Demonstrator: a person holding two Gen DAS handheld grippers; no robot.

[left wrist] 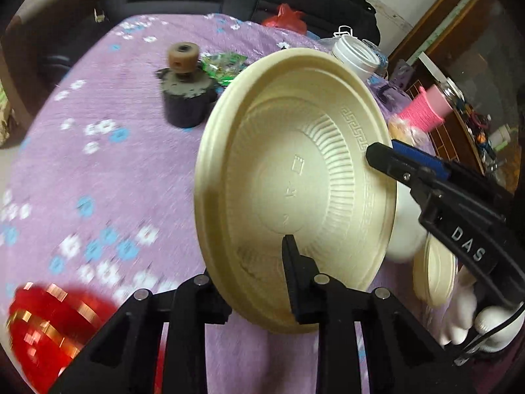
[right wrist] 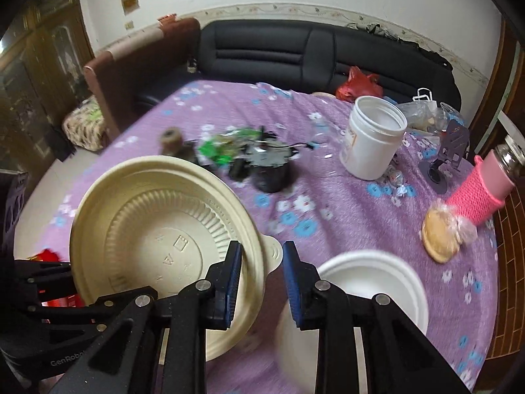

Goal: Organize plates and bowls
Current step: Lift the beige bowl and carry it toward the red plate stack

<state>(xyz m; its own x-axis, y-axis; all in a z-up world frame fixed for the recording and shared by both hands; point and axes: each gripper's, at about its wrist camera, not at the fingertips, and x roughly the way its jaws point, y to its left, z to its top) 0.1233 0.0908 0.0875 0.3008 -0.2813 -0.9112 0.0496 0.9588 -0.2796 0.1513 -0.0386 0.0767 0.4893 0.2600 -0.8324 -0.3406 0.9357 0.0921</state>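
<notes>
A cream plastic bowl (left wrist: pixel 295 177) is held tilted above the purple cloth; it also shows in the right wrist view (right wrist: pixel 164 246). My left gripper (left wrist: pixel 256 282) is shut on the bowl's near rim, one finger inside and one outside. My right gripper (right wrist: pixel 261 275) is open, its blue-padded jaws straddling the bowl's opposite rim and small tab (right wrist: pixel 274 251) without closing; it shows from the side in the left wrist view (left wrist: pixel 390 156). A white bowl (right wrist: pixel 370 292) sits on the table below the right gripper. Another cream dish (left wrist: pixel 434 271) lies by it.
On the flowered purple tablecloth (right wrist: pixel 344 203) stand a white open jar (right wrist: pixel 374 136), a pink knit-sleeved bottle (right wrist: pixel 482 193), a wrapped round cake (right wrist: pixel 441 234), a black pot with clutter (right wrist: pixel 272 170), green wrappers (left wrist: pixel 223 65) and a red tin (left wrist: pixel 42 325). A black sofa (right wrist: pixel 295 52) stands behind.
</notes>
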